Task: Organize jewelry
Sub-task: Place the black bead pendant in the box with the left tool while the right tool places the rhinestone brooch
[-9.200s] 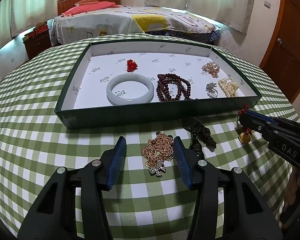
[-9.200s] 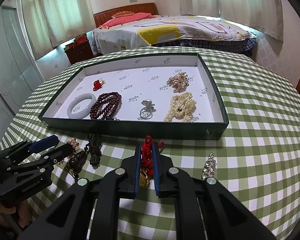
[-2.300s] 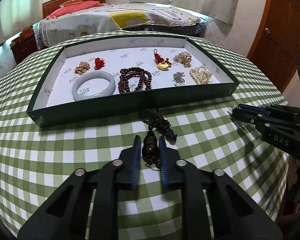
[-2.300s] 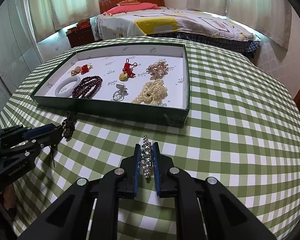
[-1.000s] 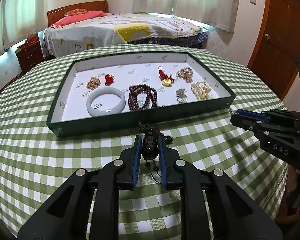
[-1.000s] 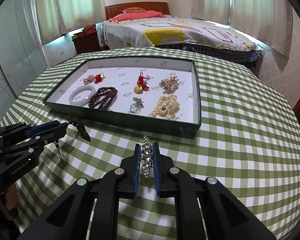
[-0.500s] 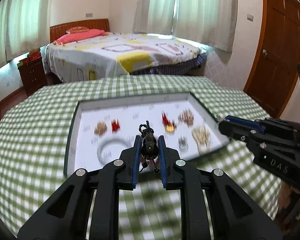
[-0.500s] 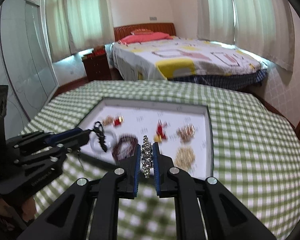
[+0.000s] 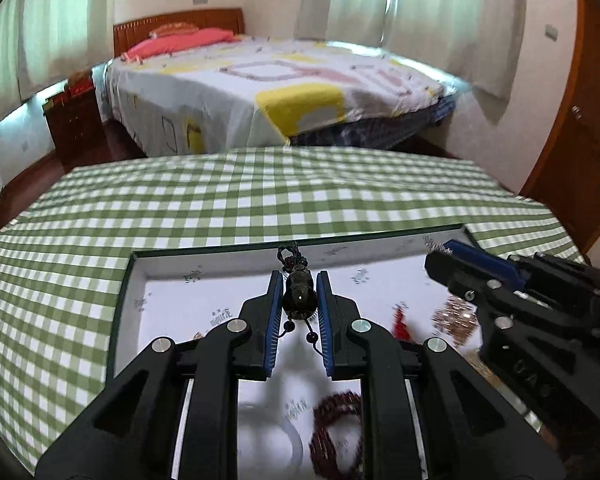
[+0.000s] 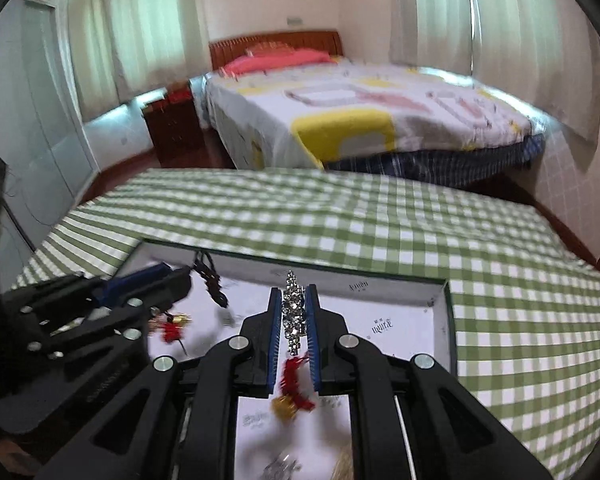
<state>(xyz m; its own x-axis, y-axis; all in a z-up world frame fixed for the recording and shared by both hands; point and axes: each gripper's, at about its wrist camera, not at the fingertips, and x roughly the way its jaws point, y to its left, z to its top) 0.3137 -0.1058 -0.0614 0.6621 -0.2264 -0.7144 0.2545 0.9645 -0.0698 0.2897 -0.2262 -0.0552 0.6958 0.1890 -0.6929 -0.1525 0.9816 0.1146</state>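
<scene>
My left gripper (image 9: 299,280) is shut on a dark bead pendant (image 9: 299,298) and holds it above the far part of the green-walled, white-lined jewelry tray (image 9: 172,284). Its cord and small beads hang below. My right gripper (image 10: 293,294) is shut on a silver rhinestone brooch (image 10: 293,312), above the tray's right far part (image 10: 440,312). Each gripper shows in the other's view, the right one (image 9: 440,250) and the left one (image 10: 184,270). Below lie a red tassel charm (image 10: 294,380), a dark red bead bracelet (image 9: 336,432) and a pale bangle (image 9: 288,440).
The tray sits on a round table with a green checked cloth (image 9: 260,200). Beyond the table stand a bed (image 9: 284,92), a dark nightstand (image 9: 76,128) and, at the right, a wooden door (image 9: 580,112). A gold cluster (image 9: 456,318) lies in the tray.
Both grippers have moved forward over the tray with their pieces still held. The tray now lies under them and its far wall is close ahead.
</scene>
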